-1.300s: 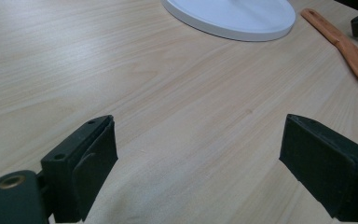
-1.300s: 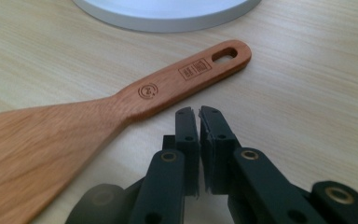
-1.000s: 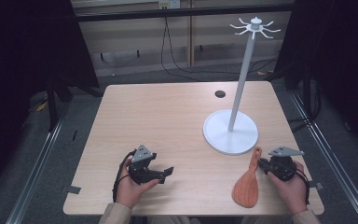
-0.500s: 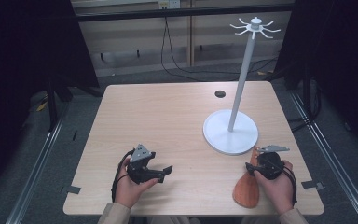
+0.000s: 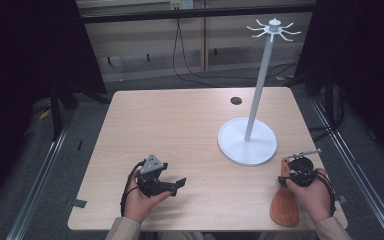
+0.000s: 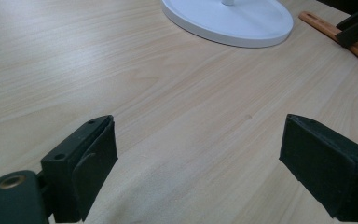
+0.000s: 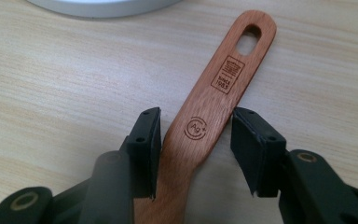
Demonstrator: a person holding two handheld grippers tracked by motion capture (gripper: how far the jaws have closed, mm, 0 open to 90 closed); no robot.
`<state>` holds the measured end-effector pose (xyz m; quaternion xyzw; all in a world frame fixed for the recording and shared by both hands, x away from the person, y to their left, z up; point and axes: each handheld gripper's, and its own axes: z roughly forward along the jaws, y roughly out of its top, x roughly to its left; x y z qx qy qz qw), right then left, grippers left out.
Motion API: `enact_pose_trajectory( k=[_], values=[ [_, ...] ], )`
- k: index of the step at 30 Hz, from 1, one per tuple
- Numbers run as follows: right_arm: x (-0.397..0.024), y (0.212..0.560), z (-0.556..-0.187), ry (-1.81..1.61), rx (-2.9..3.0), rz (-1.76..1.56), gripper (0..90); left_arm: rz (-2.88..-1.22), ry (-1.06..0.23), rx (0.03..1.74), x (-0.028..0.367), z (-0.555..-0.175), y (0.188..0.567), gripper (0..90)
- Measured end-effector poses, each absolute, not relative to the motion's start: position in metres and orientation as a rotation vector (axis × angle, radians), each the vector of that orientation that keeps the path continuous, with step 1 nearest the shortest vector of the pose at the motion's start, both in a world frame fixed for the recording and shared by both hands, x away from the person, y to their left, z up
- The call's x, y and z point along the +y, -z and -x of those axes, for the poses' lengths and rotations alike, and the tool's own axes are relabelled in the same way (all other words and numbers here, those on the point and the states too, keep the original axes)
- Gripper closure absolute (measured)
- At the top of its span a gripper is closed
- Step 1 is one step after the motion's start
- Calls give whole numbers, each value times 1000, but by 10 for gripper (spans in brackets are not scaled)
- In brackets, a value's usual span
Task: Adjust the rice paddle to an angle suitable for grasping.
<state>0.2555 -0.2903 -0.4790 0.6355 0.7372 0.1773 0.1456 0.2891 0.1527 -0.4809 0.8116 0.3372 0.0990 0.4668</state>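
Since a second ago your right gripper [image 5: 286, 176] has swung in from beside the flat reddish-brown wooden spatula [image 5: 285, 204] to sit over its handle, while your left gripper [image 5: 172, 184] has kept its place near the front left of the pale wood-grain table [image 5: 180, 125]. The spatula itself has barely shifted; it lies flat at the front right corner, blade toward you, handle pointing away toward the round white base [image 5: 247, 141] of the tall white hook stand [image 5: 260, 75]. The right gripper view gives you what the high view cannot: the two black jaws straddle the narrow part of the handle, one on each side, half-closed with a sliver of table visible between each pad and the wood, so nothing is clamped yet. It also shows the oval hanging hole [image 7: 249, 38] at the handle's far end, a burnt-in square stamp and a round mark below it. The left gripper view shows its own jaws spread wide over bare table, and farther off the white base with the spatula handle and your other gripper's jaw tips at the upper right. From above, your left hand [image 5: 137, 197] cups its gripper palm-up, jaws pointing right; your right hand [image 5: 312, 192] grips from behind, jaws aimed left and slightly down.
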Motion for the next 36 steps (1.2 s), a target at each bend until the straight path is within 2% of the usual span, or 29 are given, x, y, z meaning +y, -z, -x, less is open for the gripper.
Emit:
enact_pose_trajectory(
  k=[3, 8, 26, 36],
  values=[
    [-289, 476, -261, -456, 2120, -1882, 558, -1989, -241, 827, 153, -289, 481, 107],
    [-287, 474, -268, -401, 2113, -1944, 658, -1987, -244, 825, 154, -289, 480, 107],
    [-289, 472, -276, -364, 2106, -1984, 670, -1976, -252, 828, 155, -289, 479, 104],
    [-301, 461, -260, -652, 2027, -1935, 670, -1979, -253, 829, 155, -289, 480, 104]
  ],
)
